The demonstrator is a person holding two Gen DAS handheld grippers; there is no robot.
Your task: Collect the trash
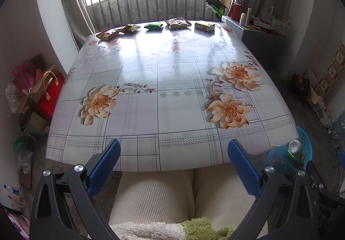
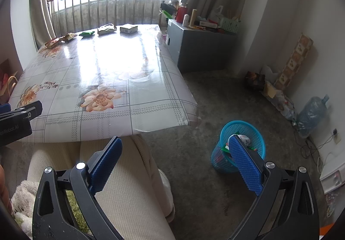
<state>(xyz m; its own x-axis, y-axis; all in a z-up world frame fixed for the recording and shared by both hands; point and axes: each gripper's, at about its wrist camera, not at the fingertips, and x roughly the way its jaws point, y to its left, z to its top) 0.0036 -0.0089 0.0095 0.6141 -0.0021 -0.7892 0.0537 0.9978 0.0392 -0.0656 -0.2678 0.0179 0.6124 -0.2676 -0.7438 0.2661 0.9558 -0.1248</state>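
Five packets (image 1: 175,23) lie in a row along the worktop's (image 1: 172,89) far edge, long axes following it. Both hand-held grippers, left (image 1: 173,166) and right (image 2: 175,162), gape wide, empty.

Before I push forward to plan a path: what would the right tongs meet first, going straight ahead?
Probably the bare floor between the table and blue basket; depth is unclear.
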